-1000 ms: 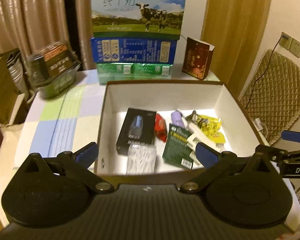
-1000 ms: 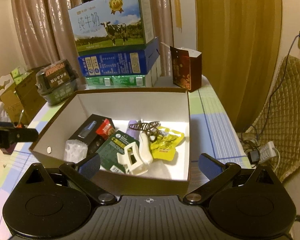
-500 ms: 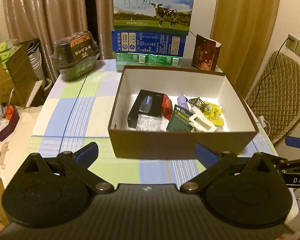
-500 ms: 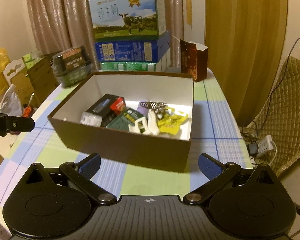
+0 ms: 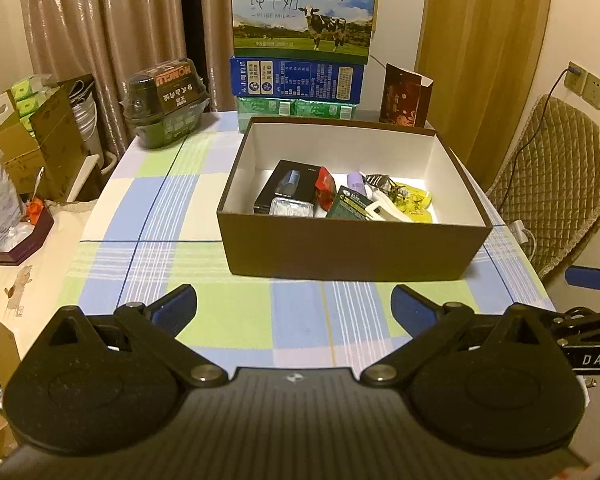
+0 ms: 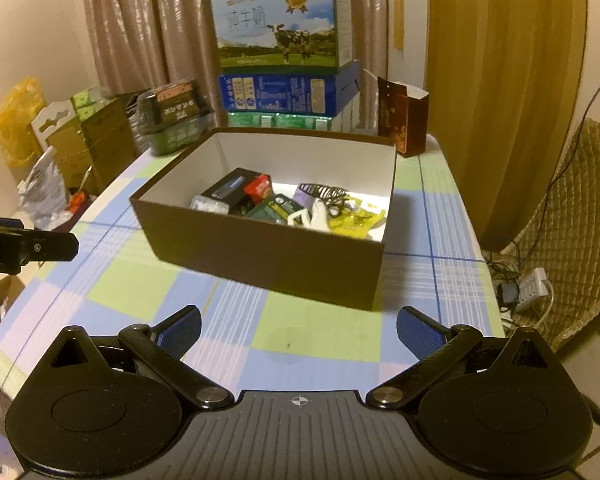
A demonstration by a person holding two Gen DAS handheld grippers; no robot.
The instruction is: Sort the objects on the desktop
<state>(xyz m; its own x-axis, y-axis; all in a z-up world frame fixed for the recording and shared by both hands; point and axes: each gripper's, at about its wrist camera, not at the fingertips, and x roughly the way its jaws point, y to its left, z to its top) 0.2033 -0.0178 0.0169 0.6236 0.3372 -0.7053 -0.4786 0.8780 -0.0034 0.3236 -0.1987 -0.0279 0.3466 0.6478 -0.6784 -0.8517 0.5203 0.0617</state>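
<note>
The small items already lie together inside the brown box (image 5: 352,248), near the desk's (image 5: 228,316) far right corner, so sorting looks finished. Both the left gripper (image 5: 294,306) and right gripper (image 6: 298,330) hover over the near edge, jaws apart and empty.

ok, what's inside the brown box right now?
Inside the brown box: black carton, red packet, green packet, purple tube, white clip, yellow packet. The near wall hides the floor in front.

brown box (image 5: 352,248) near wall hiding item bases, chair (image 5: 560,200) cut off
</note>
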